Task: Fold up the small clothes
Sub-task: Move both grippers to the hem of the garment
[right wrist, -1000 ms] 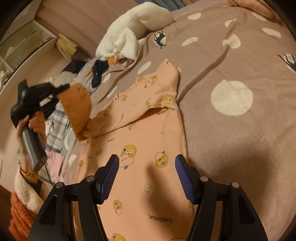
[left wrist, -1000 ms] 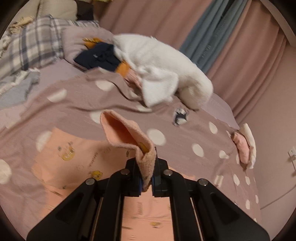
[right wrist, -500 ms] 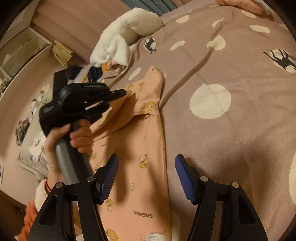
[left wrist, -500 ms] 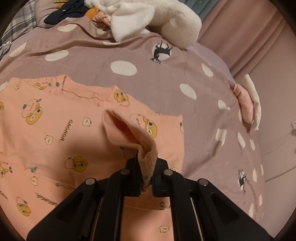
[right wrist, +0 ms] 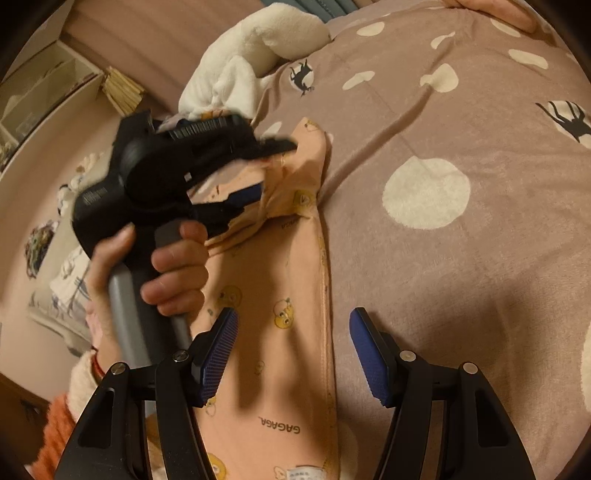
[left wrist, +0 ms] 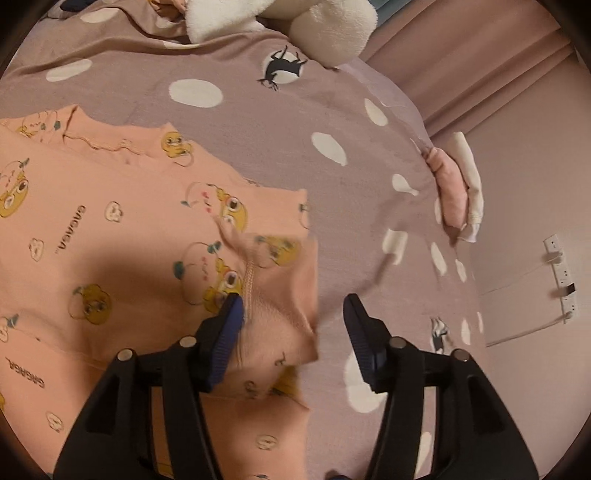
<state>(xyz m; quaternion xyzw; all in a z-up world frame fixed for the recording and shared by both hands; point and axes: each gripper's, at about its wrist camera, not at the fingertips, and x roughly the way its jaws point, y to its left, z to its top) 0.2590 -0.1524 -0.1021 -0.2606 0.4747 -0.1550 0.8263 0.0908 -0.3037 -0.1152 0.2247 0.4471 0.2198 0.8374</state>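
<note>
Left claw [left wrist: 291, 325] wide open, nothing gripped; sleeve [left wrist: 280, 291] lies loose between fingers. Right claw [right wrist: 291, 354] open, empty over top [right wrist: 280, 332] on bed [right wrist: 461, 277]. Risk: sleeve snags on retreating finger, fold unrolls.

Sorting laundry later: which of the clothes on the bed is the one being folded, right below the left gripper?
The peach cartoon-print garment, spread flat below the open left gripper; the white fleece and pink bundle lie farther off.

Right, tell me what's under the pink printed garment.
The pink printed garment lies on the mauve polka-dot blanket, which shows all around it. Its folded-over sleeve covers part of it; anything beneath is hidden.
</note>
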